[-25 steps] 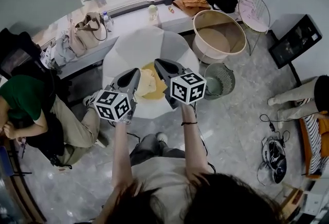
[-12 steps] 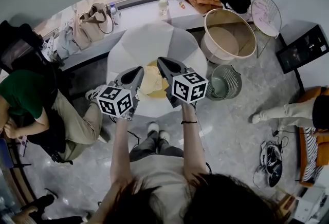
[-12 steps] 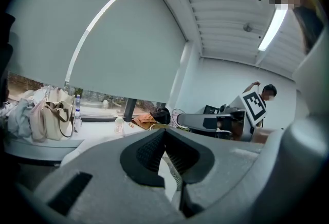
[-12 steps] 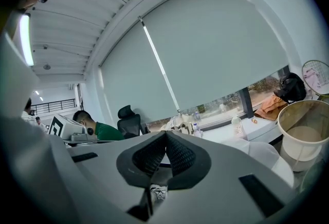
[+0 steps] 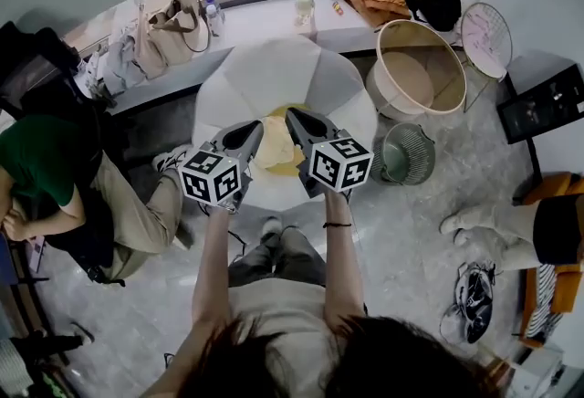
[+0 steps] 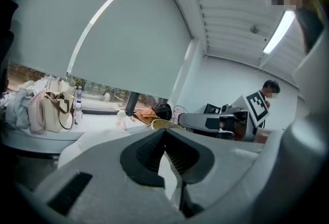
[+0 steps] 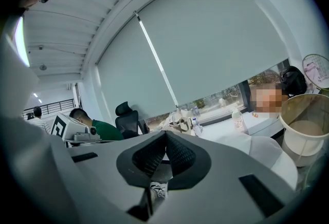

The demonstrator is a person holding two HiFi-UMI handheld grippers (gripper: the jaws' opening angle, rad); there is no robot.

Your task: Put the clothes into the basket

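While both claws hang over the near part of the round white counter (image 5: 265, 77), neither holds anything.

Left claw (image 5: 252, 128): jaws pressed together at the tips in its own view, with only pale counter showing past them. Right claw (image 5: 295, 117): likewise closed, pads meeting, no cloth caught.

Clothes (image 5: 274, 148): a yellow and cream heap on the counter, lying between the two claws. Whether the tips touch it cannot be told from above.

Basket (image 5: 447, 68): a large beige tub on the floor, far right of the counter and well apart from the clothes. It looks empty of clothes. A small wire bin (image 5: 408, 152) stands just beside the counter's right edge, nearer than the tub.

Judgement: the step in hand is the approach to a first grasp, and nothing of the task is done yet.

Notes for doing it well:
- Open both jaws before going down. Closed tips would only push the heap across the counter.
- Bite into a raised fold on each side of the heap, not a flat layer, so the yellow and cream parts come up together.
- Lift until the hanging cloth clears the counter edge and the wire bin, then carry it far right.
- Let go only once the bulk hangs inside the tub's rim, as a draped corner may pull it back out.
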